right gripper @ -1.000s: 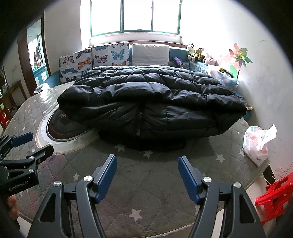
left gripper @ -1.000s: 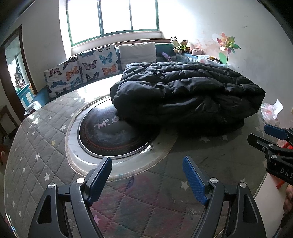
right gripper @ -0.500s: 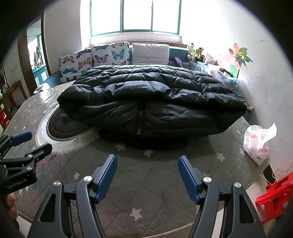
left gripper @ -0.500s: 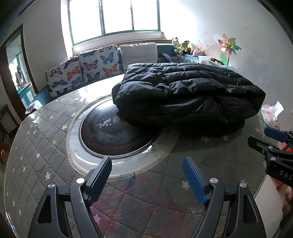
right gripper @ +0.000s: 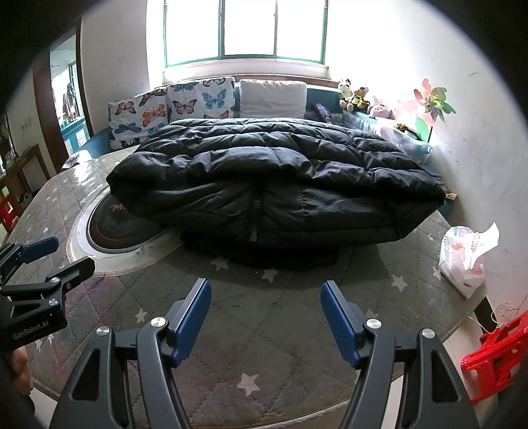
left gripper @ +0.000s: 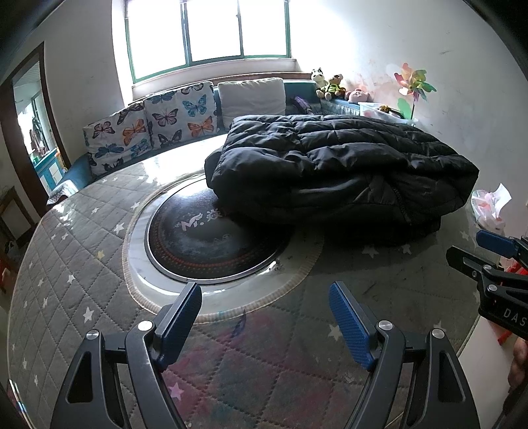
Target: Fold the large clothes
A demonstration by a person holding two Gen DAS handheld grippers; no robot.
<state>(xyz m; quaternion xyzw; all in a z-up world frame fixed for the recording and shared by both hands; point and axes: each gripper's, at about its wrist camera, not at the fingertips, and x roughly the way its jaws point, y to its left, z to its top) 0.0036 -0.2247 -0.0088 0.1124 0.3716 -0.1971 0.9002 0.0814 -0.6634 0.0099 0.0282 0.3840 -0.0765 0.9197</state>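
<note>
Both grippers' fingers spread wide, empty; only right view shows red stool beside jacket.

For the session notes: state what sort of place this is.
Most likely a lived-in home sitting or dining room: a round table with a quilted cover, a bench seat with butterfly cushions under the window, and stuffed toys.

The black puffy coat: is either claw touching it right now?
Apart. In the right wrist view, bare starred cover lies between the right claw and the coat; the left claw shows the same gap.
</note>
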